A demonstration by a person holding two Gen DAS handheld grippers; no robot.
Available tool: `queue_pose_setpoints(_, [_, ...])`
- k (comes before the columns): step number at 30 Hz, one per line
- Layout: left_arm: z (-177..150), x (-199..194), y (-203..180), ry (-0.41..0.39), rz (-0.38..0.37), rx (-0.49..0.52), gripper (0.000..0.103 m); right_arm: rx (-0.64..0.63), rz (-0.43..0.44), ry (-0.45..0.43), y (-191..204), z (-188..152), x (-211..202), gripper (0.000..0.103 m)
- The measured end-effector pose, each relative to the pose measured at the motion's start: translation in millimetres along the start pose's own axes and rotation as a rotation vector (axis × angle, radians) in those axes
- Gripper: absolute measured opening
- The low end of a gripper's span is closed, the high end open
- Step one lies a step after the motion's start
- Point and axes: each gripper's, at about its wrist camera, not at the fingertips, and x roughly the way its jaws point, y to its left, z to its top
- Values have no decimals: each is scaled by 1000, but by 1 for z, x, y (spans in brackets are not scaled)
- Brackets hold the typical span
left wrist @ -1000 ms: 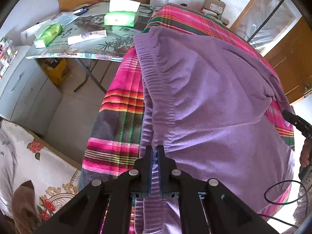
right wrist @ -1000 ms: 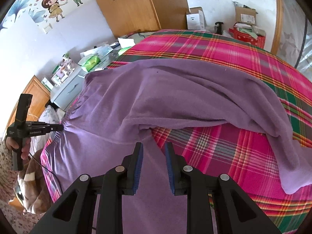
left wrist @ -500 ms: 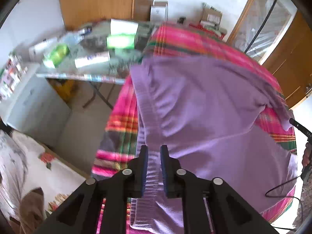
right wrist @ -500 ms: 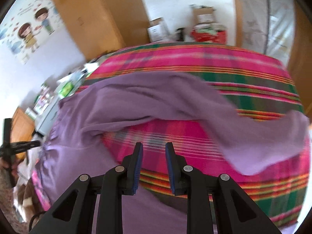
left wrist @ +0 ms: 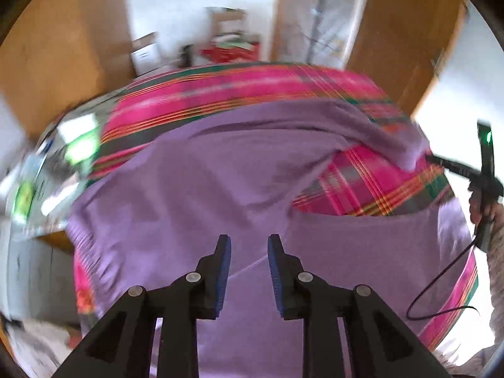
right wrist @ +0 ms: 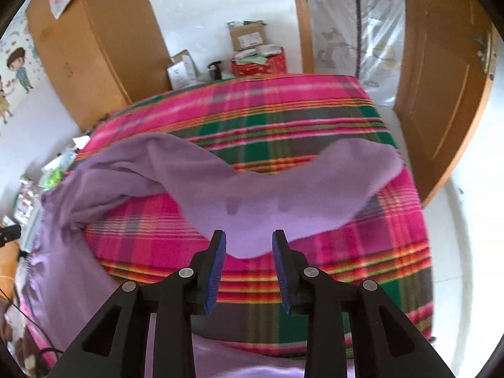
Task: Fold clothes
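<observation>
Purple fleece trousers (left wrist: 201, 182) lie spread on a pink, green and grey plaid blanket (left wrist: 252, 94). My left gripper (left wrist: 249, 245) is open and empty, just above the cloth near the crotch seam. In the right wrist view one trouser leg (right wrist: 283, 189) curves across the blanket (right wrist: 283, 116) toward the far right. My right gripper (right wrist: 249, 239) is open and empty, hovering over that leg's near edge. The right gripper also shows at the right edge of the left wrist view (left wrist: 441, 160), by the leg's end.
A wooden wardrobe (right wrist: 94, 47) and a wooden door (right wrist: 441, 78) stand behind the bed. Cardboard boxes (right wrist: 249, 37) and a red box (right wrist: 258, 63) sit against the far wall. A cluttered side table (left wrist: 47, 173) is at the left.
My left gripper opened, let go of the waistband and swung right toward the middle of the trousers. My right gripper swung right from the trouser body to the far leg.
</observation>
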Motion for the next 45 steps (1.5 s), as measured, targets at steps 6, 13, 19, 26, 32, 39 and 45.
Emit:
queue_pose_setpoints(6, [14,42,-54,53,-25,136,25,59,-24,-6,-24,-4,2,36])
queue_pose_setpoints(13, [30,81,-70,79,53,185,25,97,-13,7,-35,-7,14,36])
queue_pose_setpoints(19, [36,103,-71,123,103,187,25,105,-10,8,-37,-2,25,36])
queue_pose_setpoints(26, [42,110,-69,137,80,168,24,137,-6,9,-42,8,40,48])
queue_pose_setpoints(32, [42,108,-57,127,56,125,6,188,14,0,-48,18,52,48])
queue_pose_setpoints(39, [39,102,-52,109,11,106,5,208,32,-10,-51,22,54,48])
queue_pose_setpoints(45, [39,103,-45,99,-27,77,4,226,36,-21,-56,26,56,48])
